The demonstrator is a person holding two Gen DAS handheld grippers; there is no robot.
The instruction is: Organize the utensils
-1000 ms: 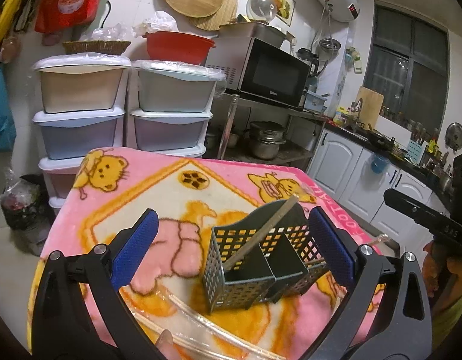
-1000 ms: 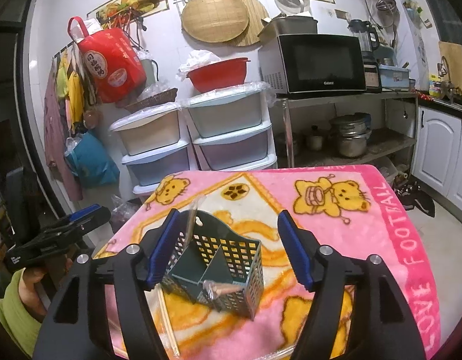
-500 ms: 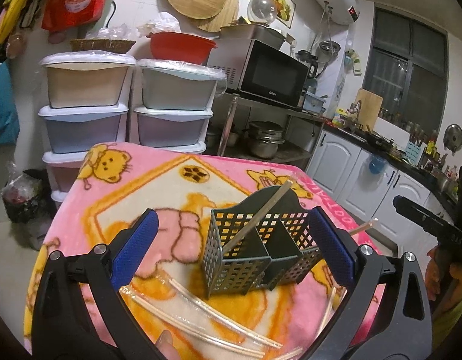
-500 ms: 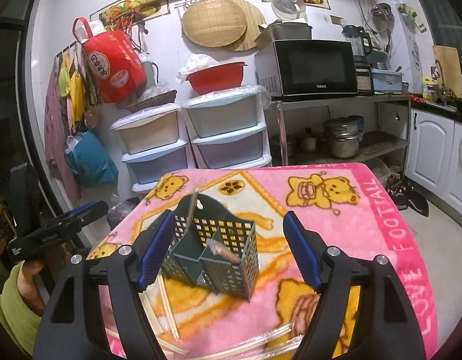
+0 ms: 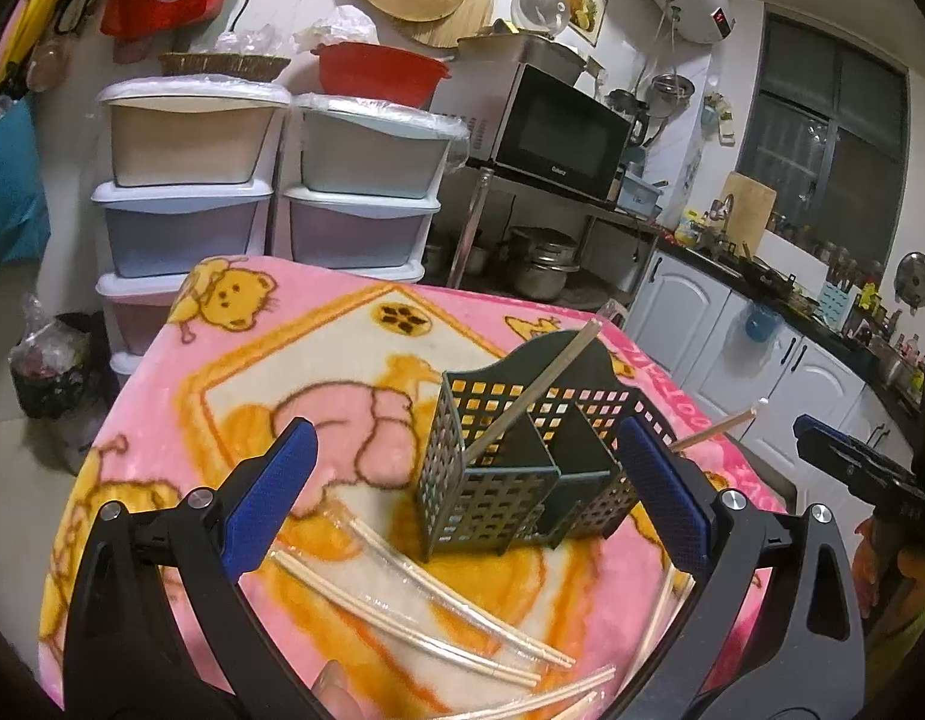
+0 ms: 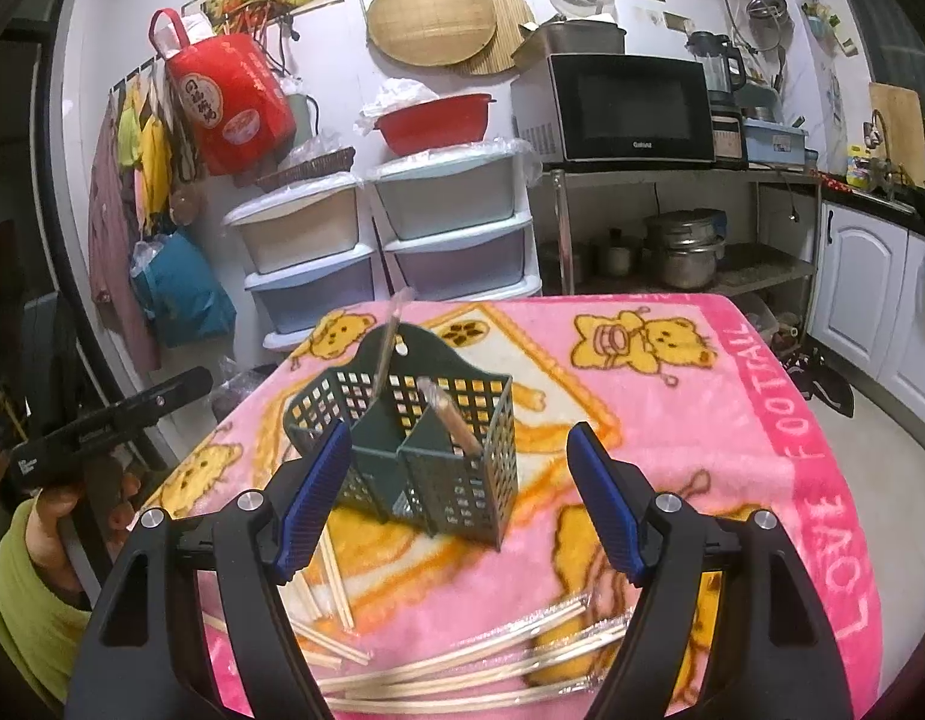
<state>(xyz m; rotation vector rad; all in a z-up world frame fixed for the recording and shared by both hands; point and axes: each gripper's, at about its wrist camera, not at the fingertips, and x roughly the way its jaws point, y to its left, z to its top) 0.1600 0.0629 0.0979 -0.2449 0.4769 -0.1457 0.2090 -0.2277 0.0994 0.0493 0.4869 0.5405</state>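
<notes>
A dark green perforated utensil holder (image 5: 522,462) (image 6: 420,450) with two compartments stands on the pink blanket (image 5: 282,360). One wrapped chopstick (image 5: 534,390) leans in one compartment and another (image 6: 453,414) in the other. Several plastic-wrapped chopsticks (image 5: 426,612) (image 6: 474,660) lie loose on the blanket in front of it. My left gripper (image 5: 462,492) is open and empty, held above the loose chopsticks. My right gripper (image 6: 459,486) is open and empty, facing the holder from the other side.
Stacked plastic drawers (image 5: 270,180) stand behind the table. A microwave (image 6: 630,108) sits on a metal shelf with pots. White cabinets (image 5: 732,348) run along the right. The blanket's edge (image 6: 822,480) drops to the floor.
Both grippers have pulled back and up from the holder, so more loose chopsticks show in front. Both stay open and empty. The holder has not moved.
</notes>
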